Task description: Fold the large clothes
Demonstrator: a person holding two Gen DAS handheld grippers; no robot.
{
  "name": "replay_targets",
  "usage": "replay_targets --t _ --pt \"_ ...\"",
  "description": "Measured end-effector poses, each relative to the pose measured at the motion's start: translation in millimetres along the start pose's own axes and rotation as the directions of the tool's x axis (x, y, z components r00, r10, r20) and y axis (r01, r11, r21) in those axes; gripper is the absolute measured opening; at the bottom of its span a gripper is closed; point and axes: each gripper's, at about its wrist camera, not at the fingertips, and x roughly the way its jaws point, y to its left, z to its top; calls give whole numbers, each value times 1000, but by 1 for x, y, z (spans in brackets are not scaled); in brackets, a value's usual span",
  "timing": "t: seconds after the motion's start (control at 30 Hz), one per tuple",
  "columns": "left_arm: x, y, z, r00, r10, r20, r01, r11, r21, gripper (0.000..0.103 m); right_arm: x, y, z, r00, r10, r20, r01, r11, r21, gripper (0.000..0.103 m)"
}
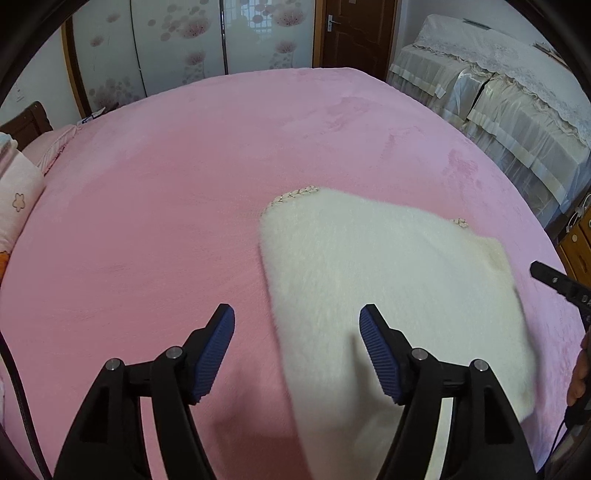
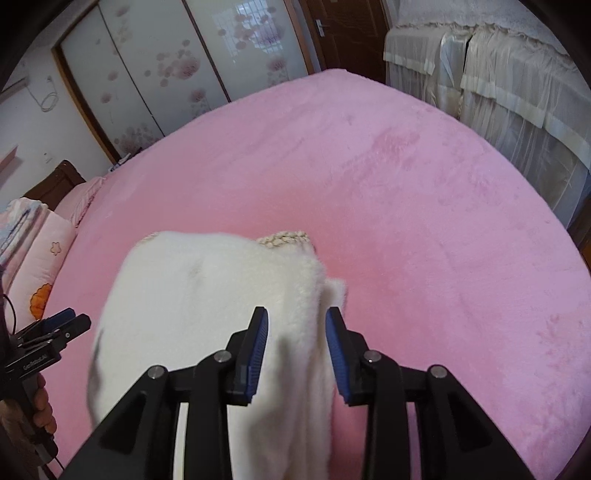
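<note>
A white fluffy garment (image 1: 388,266) with braided trim lies folded on the pink bed cover (image 1: 166,206). My left gripper (image 1: 297,310) hovers open over its near left edge. That edge runs between the two blue pads (image 1: 218,350), and neither pad touches it. In the right wrist view the garment (image 2: 192,295) fills the lower left. My right gripper (image 2: 295,312) stands partly open over its right edge, with the fabric lying between and under the fingers, not pinched. Each view also catches the other gripper at its side edge.
Pillows (image 1: 14,199) lie at the left end of the bed. Beyond the bed are sliding wardrobe doors (image 1: 177,48) with a flower print and a brown door (image 1: 354,33). Furniture under a lace cover (image 1: 509,99) stands to the right. Wide pink bed cover stretches past the garment.
</note>
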Motion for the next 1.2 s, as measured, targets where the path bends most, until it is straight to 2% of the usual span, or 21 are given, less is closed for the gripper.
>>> replay_targets --t 0.03,0.07,0.17,0.33,0.43,0.6,0.8,0.97,1.03,1.13,1.2 --pt "-7 0 -1 1000 1 1 -1 1000 -1 71 -20 3 -3 1000 13 29 -13 1000 2 37" --pt "-14 1 -3 1000 -4 2 4 1000 -1 73 -20 3 -3 1000 13 29 -13 1000 2 44" --pt "-38 5 -12 1000 -24 12 23 1000 5 73 -52 7 -7 996 13 86 -12 1000 -8 57" --pt "-69 9 -24 997 -73 17 73 997 11 73 -94 21 -9 986 44 158 -33 997 -72 59" --pt "-85 12 -25 997 -75 -2 75 997 8 73 -105 30 -8 984 136 114 -121 984 -127 73" --pt "-101 27 -27 993 -93 -67 89 995 -55 73 -122 45 -12 987 107 119 -83 978 -192 74" --pt "-93 42 -33 988 -115 -99 102 986 -132 73 -110 34 -15 994 100 45 -93 985 -144 78" --pt "-56 46 -46 965 -202 -167 171 968 -184 73 -75 13 -25 992 114 -48 -117 991 -65 78" --pt "-35 49 -51 941 -272 -200 228 949 -216 73 -60 2 -30 990 122 -71 -125 992 -30 78" --pt "-13 50 -58 935 -288 -206 239 942 -234 73 -37 -12 -37 980 161 -115 -158 987 32 78" --pt "-1 48 -61 924 -323 -203 279 935 -218 73 -24 -19 -39 972 186 -143 -178 982 68 78"
